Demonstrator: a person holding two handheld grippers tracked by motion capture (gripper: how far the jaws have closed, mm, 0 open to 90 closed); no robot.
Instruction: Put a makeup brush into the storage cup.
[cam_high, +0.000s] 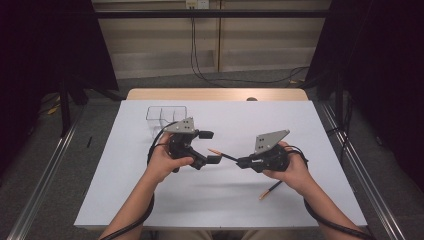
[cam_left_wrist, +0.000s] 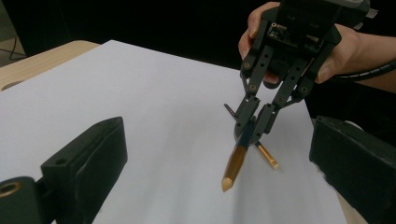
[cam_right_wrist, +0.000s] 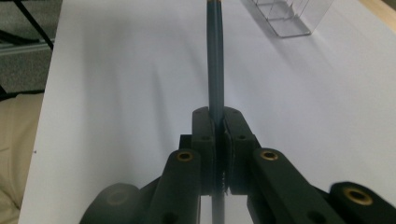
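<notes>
Covering the table, a white sheet (cam_high: 225, 200) carries everything here. A clear plastic organizer (cam_high: 166, 116) with compartments stands at its far left, well apart from the work. The left gripper (cam_high: 209, 147) hovers with its jaws spread wide and nothing between them, facing the other hand. The right gripper (cam_high: 242, 162) is clamped on a dark pencil (cam_left_wrist: 237, 158) with a tan wooden tip, gripping the barrel some way back so the tip pokes out in the air toward the left gripper's open jaws. I judge the pencil light, stiff and smooth, apt to pivot or slide in a narrow pinch; a second hold is best taken on the bare barrel just ahead of the right gripper's pads, not on the brittle point. A second pencil (cam_high: 270, 190) lies on the sheet near the right hand, clear of the path.
</notes>
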